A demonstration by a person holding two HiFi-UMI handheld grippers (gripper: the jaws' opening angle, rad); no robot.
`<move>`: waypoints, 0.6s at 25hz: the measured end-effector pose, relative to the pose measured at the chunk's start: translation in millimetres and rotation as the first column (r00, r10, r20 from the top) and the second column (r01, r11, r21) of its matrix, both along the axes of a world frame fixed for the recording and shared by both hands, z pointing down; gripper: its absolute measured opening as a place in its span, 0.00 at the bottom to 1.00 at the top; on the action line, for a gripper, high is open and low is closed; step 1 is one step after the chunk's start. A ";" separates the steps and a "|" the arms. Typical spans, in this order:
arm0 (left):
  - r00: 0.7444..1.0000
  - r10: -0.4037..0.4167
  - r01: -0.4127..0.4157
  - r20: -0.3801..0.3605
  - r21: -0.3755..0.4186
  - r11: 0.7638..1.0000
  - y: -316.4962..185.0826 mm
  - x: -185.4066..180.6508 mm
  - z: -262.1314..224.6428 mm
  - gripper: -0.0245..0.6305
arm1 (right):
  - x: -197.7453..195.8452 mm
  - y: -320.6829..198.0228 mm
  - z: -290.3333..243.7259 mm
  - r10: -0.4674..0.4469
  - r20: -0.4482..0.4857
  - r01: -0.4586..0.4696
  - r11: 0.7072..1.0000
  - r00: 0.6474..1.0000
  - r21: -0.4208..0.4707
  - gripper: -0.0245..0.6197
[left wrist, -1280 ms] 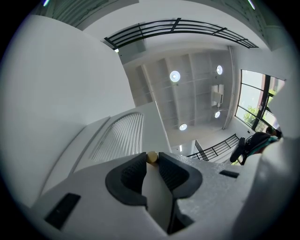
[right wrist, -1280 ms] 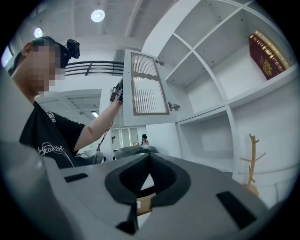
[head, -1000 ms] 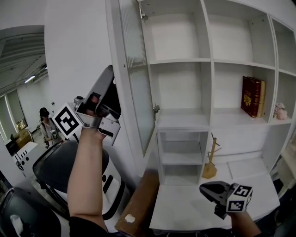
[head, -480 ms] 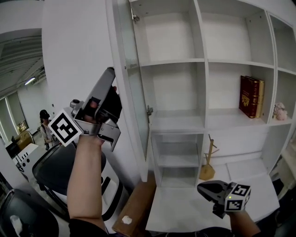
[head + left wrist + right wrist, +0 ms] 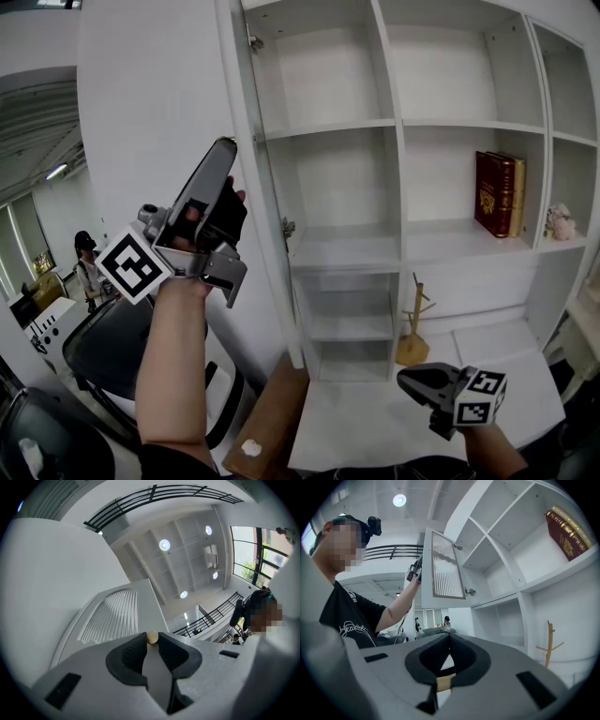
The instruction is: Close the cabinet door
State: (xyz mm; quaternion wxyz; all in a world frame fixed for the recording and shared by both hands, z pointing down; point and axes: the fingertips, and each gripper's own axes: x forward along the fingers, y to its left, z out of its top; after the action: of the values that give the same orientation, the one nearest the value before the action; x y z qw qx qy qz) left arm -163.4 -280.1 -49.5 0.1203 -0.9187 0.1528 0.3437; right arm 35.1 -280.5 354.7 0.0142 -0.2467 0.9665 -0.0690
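Note:
The white cabinet door (image 5: 265,202) with its ribbed glass panel stands open and shows nearly edge-on in the head view. In the left gripper view the panel (image 5: 112,616) rises just beyond the jaws. My left gripper (image 5: 223,150) points upward at the door's outer edge, shut on the door's small round knob (image 5: 152,637), which sits between the jaw tips of the left gripper (image 5: 152,638). In the right gripper view the door (image 5: 446,566) juts out from the cabinet with my left hand on it. My right gripper (image 5: 408,380) hangs low over the white desk, with the tips of the right gripper (image 5: 449,637) together and nothing between them.
The cabinet shelves hold red books (image 5: 492,192) and a small figurine (image 5: 561,222); a wooden stand (image 5: 412,328) rests on the desk (image 5: 375,427). A brown board (image 5: 272,412) lies at the desk's left edge. An office chair (image 5: 103,347) and a distant person (image 5: 86,262) are at left.
The door has swung from showing its glass face to nearly edge-on in the head view. My left gripper has moved with it, still on the knob. The right gripper has shifted slightly.

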 end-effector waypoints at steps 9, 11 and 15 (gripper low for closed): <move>0.994 -0.104 0.104 0.019 0.014 0.995 10.4 8.1 -4.0 0.16 | -1.1 10.8 -8.8 0.008 0.005 -0.009 1.000 1.000 0.022 0.05; 0.993 -0.115 0.114 0.021 0.018 0.993 12.5 10.7 -4.2 0.16 | -0.7 12.5 -9.2 0.007 0.004 -0.007 1.000 1.000 0.026 0.05; 0.988 -0.149 0.148 0.042 0.026 0.989 13.7 19.6 -5.9 0.16 | 1.3 14.9 -11.5 0.011 0.003 -0.011 0.999 1.000 0.033 0.05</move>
State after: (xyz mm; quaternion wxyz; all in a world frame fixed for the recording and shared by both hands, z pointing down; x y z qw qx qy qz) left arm -143.9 -266.3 -55.4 0.1595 -0.9107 0.2142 0.3152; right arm 36.3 -265.7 343.3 0.0202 -0.2515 0.9662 -0.0534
